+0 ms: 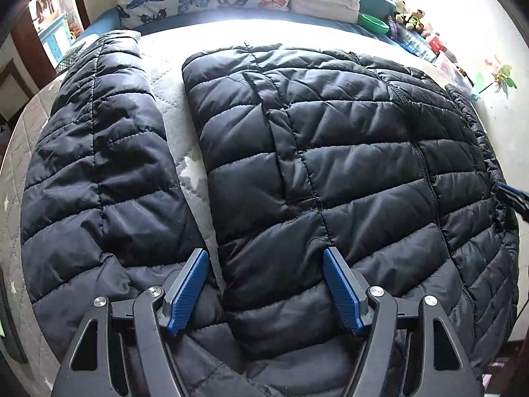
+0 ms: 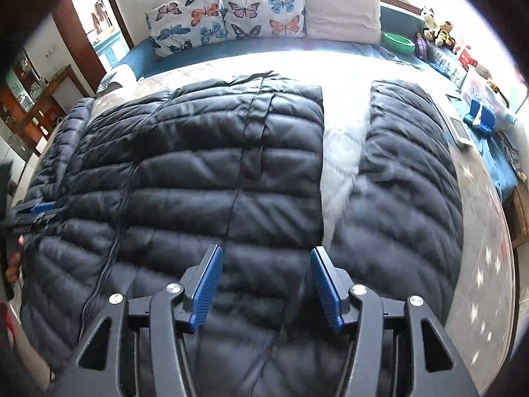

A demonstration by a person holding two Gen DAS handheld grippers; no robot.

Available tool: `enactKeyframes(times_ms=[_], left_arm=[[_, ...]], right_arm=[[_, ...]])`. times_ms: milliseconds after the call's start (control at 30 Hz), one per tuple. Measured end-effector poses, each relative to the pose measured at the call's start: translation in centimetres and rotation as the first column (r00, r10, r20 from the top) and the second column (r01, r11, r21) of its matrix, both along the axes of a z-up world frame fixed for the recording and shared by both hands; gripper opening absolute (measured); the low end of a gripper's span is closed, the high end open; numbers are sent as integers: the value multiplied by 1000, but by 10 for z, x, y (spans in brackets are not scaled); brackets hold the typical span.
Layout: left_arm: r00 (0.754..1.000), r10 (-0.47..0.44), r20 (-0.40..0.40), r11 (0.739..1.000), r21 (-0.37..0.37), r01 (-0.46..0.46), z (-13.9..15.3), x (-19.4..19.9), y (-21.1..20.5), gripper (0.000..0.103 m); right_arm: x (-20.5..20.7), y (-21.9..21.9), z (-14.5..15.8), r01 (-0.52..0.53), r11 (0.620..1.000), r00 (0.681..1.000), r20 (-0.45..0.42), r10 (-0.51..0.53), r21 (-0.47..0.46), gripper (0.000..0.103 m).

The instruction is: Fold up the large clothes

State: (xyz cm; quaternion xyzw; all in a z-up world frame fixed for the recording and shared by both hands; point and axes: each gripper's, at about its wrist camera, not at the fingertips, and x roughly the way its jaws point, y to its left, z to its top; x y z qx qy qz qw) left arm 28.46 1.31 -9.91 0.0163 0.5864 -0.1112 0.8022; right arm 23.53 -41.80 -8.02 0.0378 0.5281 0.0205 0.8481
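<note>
While the black puffer jacket (image 1: 347, 152) lay spread flat on the bed (image 1: 172, 112), the left gripper (image 1: 266, 292) hovered over its near edge, fingers wide apart, gripping nothing. The right gripper (image 2: 266, 289) likewise stood open above the jacket, seemingly not touching. Butterfly pillows (image 2: 228, 13) sat beyond the jacket.

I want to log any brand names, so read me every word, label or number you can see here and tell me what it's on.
No text can be read in either view.
The black puffer jacket shows no label or logo.
The butterfly pillows carry pictures only.
The red box and the other small items by the plush toys are too small and blurred to read.
</note>
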Motion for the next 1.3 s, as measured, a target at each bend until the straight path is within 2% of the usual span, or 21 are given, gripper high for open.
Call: enactKeyframes(times_ms=[100,300,333,400,433,500,567,667,767,833,867,933,967,1000,1033,1067,1100,1167,1300], left_arm=[[1000,19,9,1000,5,-19,2,-1,0,76],[998,27,50,999,46,-29,9,-2,-3,76],[997,35,68,997,60,-39,12,-2,-1,78],[995,47,93,996,69,-54,15,0,7,89],[995,52,85,997,53,-57,14,2,12,90],[996,77,33,996,-40,-76,7,9,26,90],[997,76,23,991,-116,-73,9,12,32,90],[998,49,30,985,-169,-43,15,16,27,89],[999,7,38,987,-161,0,16,22,11,89],[1000,5,15,994,-112,-3,7,27,4,87],[1000,22,2,996,-85,-22,0,33,3,79],[999,48,2,994,-99,-48,-5,37,5,67],[999,43,5,994,-106,-42,-4,36,5,47],[999,39,6,994,-99,-39,-4,37,3,46],[999,41,16,995,-87,-39,-3,36,1,38],[999,39,37,998,-59,-37,1,36,-2,26],[997,43,65,999,-36,-41,5,36,-3,20],[991,75,110,996,-56,-69,17,42,-2,19],[978,128,165,990,-82,-116,42,56,2,17]], right_arm=[[21,-5,-17,11,1000,999,-53,-12,-21,61],[34,-2,-28,-41,997,998,-54,37,-73,70],[36,-3,-27,-38,997,998,-51,34,-71,70],[40,-6,-27,-22,998,999,-41,20,-50,70],[43,-8,-28,-20,999,999,-44,18,-38,70],[47,-12,-30,-15,1000,999,-51,14,-11,73],[49,-15,-32,-12,1000,998,-60,13,29,73],[49,-17,-31,-13,999,998,-58,16,51,73],[47,-11,-29,-41,999,998,-54,43,25,73],[44,-8,-28,-55,998,997,-49,56,20,69],[46,-4,-27,-56,998,997,-46,57,18,66],[42,-1,-23,-60,998,998,-28,60,-4,55],[40,1,-22,-62,998,998,-20,61,-19,50],[39,4,-20,-67,997,998,-13,66,-37,44],[39,6,-18,-68,996,998,-7,68,-56,39],[41,11,-14,-70,994,998,0,71,-85,29],[44,13,-11,-67,992,998,12,69,-108,21],[48,18,0,-69,989,996,44,75,-129,16],[67,30,22,-68,989,990,116,83,-128,14]])
